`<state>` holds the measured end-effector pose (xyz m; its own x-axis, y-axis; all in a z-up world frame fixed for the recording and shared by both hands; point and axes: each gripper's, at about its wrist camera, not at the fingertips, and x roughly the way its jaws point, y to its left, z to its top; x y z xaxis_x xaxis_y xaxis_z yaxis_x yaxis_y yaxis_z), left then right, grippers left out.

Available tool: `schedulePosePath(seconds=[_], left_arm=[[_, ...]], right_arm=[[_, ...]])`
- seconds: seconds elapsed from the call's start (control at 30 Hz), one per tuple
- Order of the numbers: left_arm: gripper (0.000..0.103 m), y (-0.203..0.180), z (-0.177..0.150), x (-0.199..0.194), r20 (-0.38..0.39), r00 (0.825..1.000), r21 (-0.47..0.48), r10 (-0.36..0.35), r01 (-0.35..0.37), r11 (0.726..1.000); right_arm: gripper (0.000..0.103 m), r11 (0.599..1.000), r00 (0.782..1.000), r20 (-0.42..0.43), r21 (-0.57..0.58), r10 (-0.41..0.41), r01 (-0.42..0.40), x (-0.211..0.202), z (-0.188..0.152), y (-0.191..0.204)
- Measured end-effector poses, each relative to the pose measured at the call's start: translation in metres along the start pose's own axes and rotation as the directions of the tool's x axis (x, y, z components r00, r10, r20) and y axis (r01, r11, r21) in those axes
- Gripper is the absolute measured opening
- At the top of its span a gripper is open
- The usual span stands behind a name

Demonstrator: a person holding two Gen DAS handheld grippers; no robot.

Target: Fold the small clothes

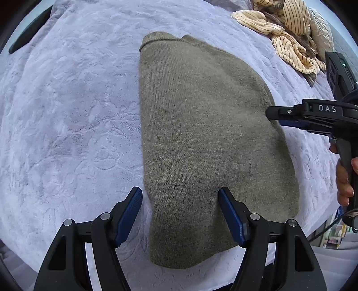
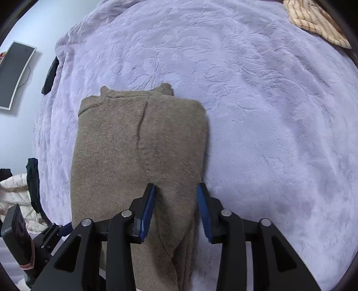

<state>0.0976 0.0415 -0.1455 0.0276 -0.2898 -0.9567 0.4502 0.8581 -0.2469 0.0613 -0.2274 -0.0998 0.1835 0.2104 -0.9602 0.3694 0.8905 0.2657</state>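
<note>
A brown knit sweater [image 1: 201, 134] lies flat, folded lengthwise, on the lavender blanket [image 1: 67, 112]. It also shows in the right wrist view [image 2: 125, 156], collar at the far end. My left gripper [image 1: 180, 197] is open, its fingers straddling the sweater's near left edge. My right gripper [image 2: 176, 192] is open over the sweater's right side, with fabric between the pads; it shows from the side in the left wrist view [image 1: 271, 116] at the sweater's right edge.
A pile of cream striped clothes [image 1: 290, 33] lies at the far right of the blanket; a corner shows in the right wrist view [image 2: 313, 20]. A dark object [image 2: 50, 76] sits at the blanket's far left edge. A wall panel [image 2: 15, 76] hangs at left.
</note>
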Motion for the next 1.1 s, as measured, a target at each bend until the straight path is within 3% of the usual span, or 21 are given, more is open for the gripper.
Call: schedulePosePath(seconds=[0.17,0.2,0.27,0.37,0.47,0.6,0.67,0.77,0.9,1.1], left_arm=[[0.073,-0.002,-0.004,-0.013,0.016,0.999,0.021,0.038,-0.038,0.999],[0.084,-0.002,-0.005,-0.016,0.016,0.999,0.023,0.047,-0.047,0.999],[0.097,-0.003,-0.007,-0.022,0.024,0.998,0.026,0.065,-0.065,0.998],[0.097,-0.005,-0.012,-0.030,0.033,0.996,0.028,0.077,-0.078,0.997],[0.097,-0.007,-0.016,-0.038,0.042,0.996,0.021,0.078,-0.079,0.997],[0.097,-0.011,-0.024,-0.054,0.087,0.986,0.028,0.143,-0.146,0.989],[0.097,-0.013,-0.028,-0.061,0.097,0.981,0.038,0.168,-0.172,0.984],[0.097,-0.015,-0.027,-0.066,0.094,0.982,0.048,0.165,-0.170,0.984],[0.097,-0.012,-0.030,-0.072,0.075,0.985,0.019,0.157,-0.158,0.987],[0.097,-0.011,-0.033,-0.082,0.059,0.980,-0.012,0.189,-0.189,0.982]], right_arm=[[0.050,0.999,1.000,-0.016,0.032,0.005,-0.005,-0.013,-0.018,-0.002],[0.053,0.999,1.000,-0.016,0.032,0.004,-0.003,-0.016,-0.023,0.000],[0.057,0.999,1.000,-0.020,0.033,0.002,-0.002,-0.022,-0.035,0.002],[0.059,0.999,1.000,-0.026,0.046,0.006,-0.005,-0.030,-0.053,0.007],[0.069,0.999,1.000,-0.026,0.053,-0.004,0.006,-0.038,-0.070,0.012],[0.073,0.998,1.000,-0.021,0.061,-0.018,0.019,-0.050,-0.090,0.021],[0.084,0.997,0.999,-0.020,0.059,-0.040,0.042,-0.055,-0.099,0.027],[0.085,0.996,0.996,0.001,0.041,-0.084,0.084,-0.065,-0.109,0.037],[0.096,0.989,0.989,0.031,0.014,-0.147,0.147,-0.077,-0.116,0.051],[0.096,0.979,0.976,0.087,-0.007,-0.201,0.202,-0.094,-0.121,0.068]])
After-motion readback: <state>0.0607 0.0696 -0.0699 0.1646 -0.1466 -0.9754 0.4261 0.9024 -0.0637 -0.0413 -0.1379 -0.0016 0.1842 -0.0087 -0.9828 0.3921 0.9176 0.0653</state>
